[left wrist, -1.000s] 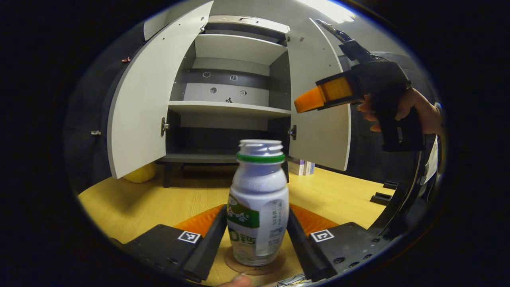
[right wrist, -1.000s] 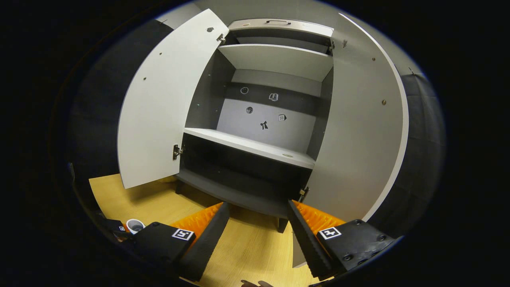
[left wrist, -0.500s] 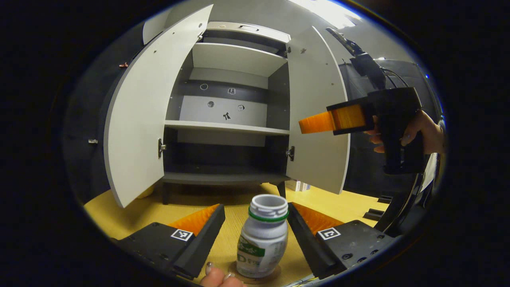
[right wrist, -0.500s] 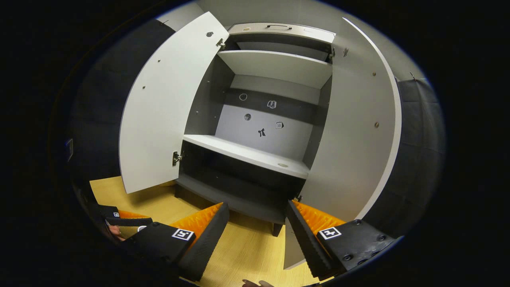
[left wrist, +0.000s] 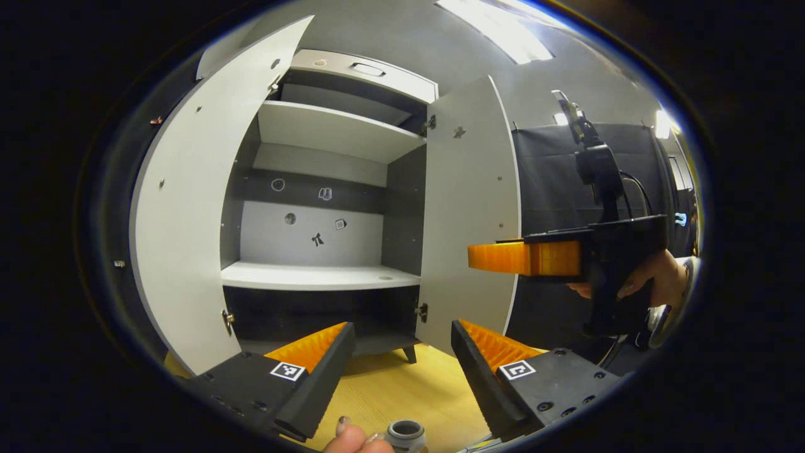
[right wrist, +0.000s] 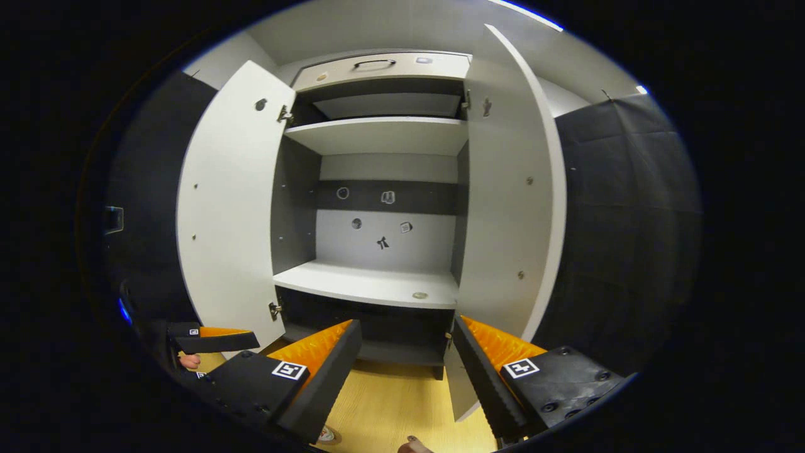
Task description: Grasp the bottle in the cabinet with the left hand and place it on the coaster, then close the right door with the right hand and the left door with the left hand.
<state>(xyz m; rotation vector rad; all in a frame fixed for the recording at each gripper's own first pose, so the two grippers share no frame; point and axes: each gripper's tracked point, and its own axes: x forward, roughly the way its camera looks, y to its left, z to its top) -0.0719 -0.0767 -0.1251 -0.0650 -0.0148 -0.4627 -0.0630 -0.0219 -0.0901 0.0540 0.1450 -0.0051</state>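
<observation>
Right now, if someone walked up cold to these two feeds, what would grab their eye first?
The cabinet dead ahead, with its left door and right door both swung wide and its shelves bare. Next, in the left gripper view, the right tongs held by a hand beside the right door's edge. The bottle sits low at that view's bottom, below the open left tongs.
</observation>
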